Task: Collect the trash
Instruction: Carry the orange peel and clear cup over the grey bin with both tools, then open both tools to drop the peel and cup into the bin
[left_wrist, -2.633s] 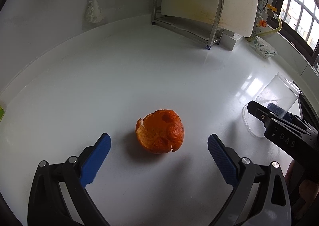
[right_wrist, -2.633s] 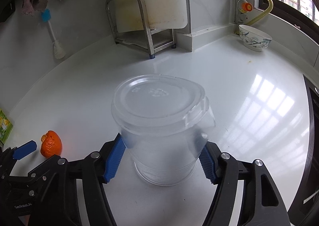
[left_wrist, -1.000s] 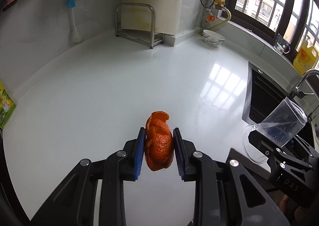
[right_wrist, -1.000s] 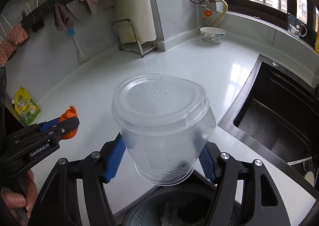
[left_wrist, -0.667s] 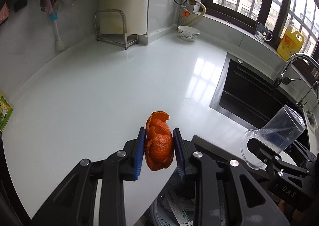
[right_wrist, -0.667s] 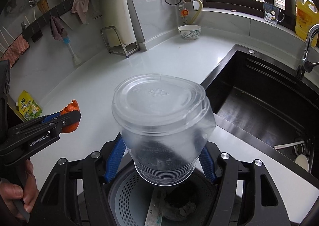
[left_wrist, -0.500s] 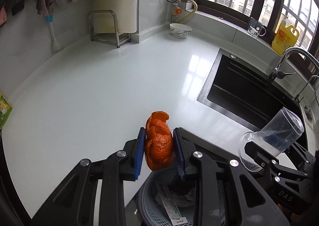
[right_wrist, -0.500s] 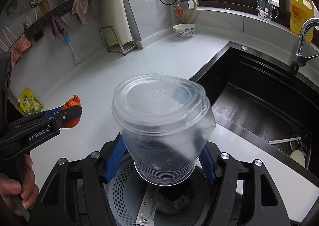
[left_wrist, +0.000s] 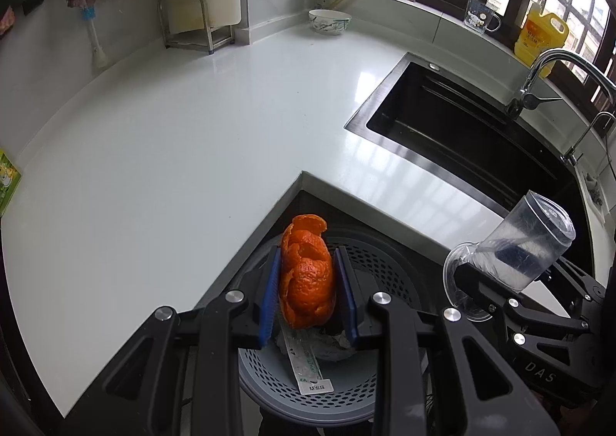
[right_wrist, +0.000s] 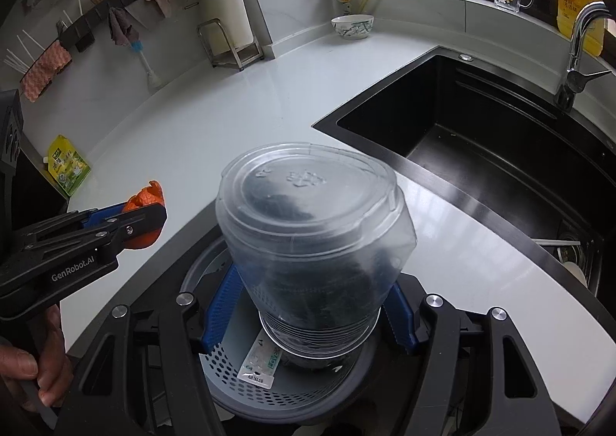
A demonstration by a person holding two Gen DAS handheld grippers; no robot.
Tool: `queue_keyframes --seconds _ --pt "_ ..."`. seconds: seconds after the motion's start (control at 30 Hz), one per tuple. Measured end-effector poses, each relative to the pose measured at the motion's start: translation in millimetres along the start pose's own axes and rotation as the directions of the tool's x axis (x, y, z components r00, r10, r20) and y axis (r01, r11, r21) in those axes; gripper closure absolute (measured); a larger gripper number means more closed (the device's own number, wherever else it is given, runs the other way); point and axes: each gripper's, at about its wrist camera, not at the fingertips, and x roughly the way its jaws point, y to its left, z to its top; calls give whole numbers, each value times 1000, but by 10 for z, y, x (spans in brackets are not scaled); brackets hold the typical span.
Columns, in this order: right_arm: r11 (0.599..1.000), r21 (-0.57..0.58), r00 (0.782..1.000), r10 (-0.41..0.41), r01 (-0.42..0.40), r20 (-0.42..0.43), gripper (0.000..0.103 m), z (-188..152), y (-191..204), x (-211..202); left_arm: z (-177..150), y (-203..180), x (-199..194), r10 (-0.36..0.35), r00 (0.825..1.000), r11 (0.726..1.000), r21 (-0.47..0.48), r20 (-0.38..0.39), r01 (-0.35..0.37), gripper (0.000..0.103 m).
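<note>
The left tongs (left_wrist: pixel 307 291) are clamped on an orange peel (left_wrist: pixel 306 278), its blue pads pressing both flanks of the peel, which stands upright between them with a curled flap poking above the pad tops. In the left wrist view the peel hangs over a grey perforated trash basket (left_wrist: pixel 389 274) that sits below the inner corner of the white surface (left_wrist: pixel 173 151), off the surface edge rather than on it. Inside the basket lie crumpled wrappers and a long clear packet (left_wrist: pixel 308 366) with a printed label. The right tongs (right_wrist: pixel 308 314) grip a clear plastic cup (right_wrist: pixel 312 239) with its lid on; the blue pads bear on the cup's lower walls on either side, and the cup is tipped so its lidded top faces the right wrist camera while its base points down toward the basket (right_wrist: pixel 269 386). Seen from the left wrist, the same cup (left_wrist: pixel 516 251) is held tilted to the right of the peel, apart from it, also over the basket's side. In the right wrist view the left tongs (right_wrist: pixel 142 220) enter from the left with the peel (right_wrist: pixel 144 199) showing past their tips, and a person's hand (right_wrist: pixel 38 366) wraps their handle at the lower left. A black sink (right_wrist: pixel 481 151) is set into the surface to the right.
</note>
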Motion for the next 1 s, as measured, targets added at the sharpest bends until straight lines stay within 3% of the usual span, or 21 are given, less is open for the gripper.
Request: queue_keyframes --seconds 0.3,0.73,1.0 --pt "999 -30 998 25 -26 -57 38 -141 -27 102 -250 -94 109 18 999 1000 -22 -45 -19 75" --pt "993 -76 985 73 -86 -157 38 -277 82 473 -548 80 276 57 991 992 -109 -123 -70 75" --pt "987 -121 976 81 -107 -200 38 -247 217 613 -606 155 234 68 991 985 -149 -115 -84 71"
